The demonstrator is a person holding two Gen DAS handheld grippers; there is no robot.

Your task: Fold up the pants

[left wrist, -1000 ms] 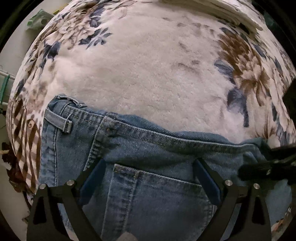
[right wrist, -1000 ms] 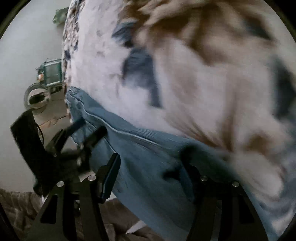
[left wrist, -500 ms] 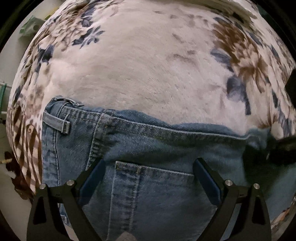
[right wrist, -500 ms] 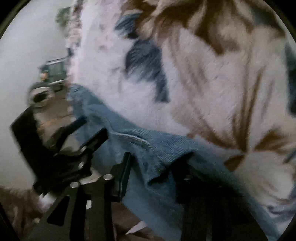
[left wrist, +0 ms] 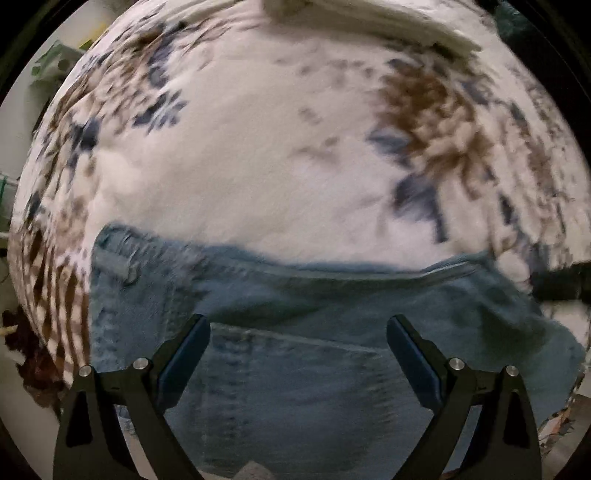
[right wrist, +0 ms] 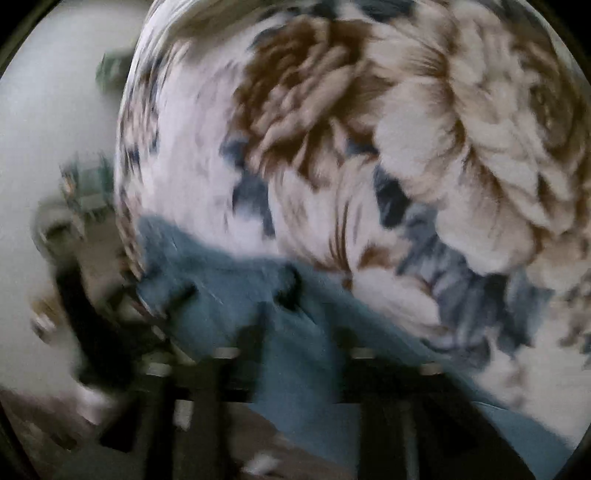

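Note:
Blue denim pants (left wrist: 295, 295) lie waistband-up on a floral blanket (left wrist: 258, 166). My left gripper (left wrist: 295, 332) hangs open just above the back pocket (left wrist: 288, 387), its fingers (left wrist: 184, 350) straddling it and pressing nothing. In the right wrist view, which is badly blurred, my right gripper (right wrist: 299, 350) has its jaws narrow around a raised bunch of the pants (right wrist: 295, 332) at the waistband's end. The jaws are starting to open while the denim stays pinched between them. The dark right gripper body (left wrist: 561, 280) shows at the right edge of the left wrist view.
The blanket covers a bed whose edge (right wrist: 129, 221) drops to a pale floor (right wrist: 37, 110) with blurred green and white objects (right wrist: 85, 184). A cream folded cloth (left wrist: 369, 22) lies at the far side of the blanket.
The right gripper closed on the waistband's end and lifted it sideways off the blanket. The left gripper rose slightly above the pocket and stayed open.

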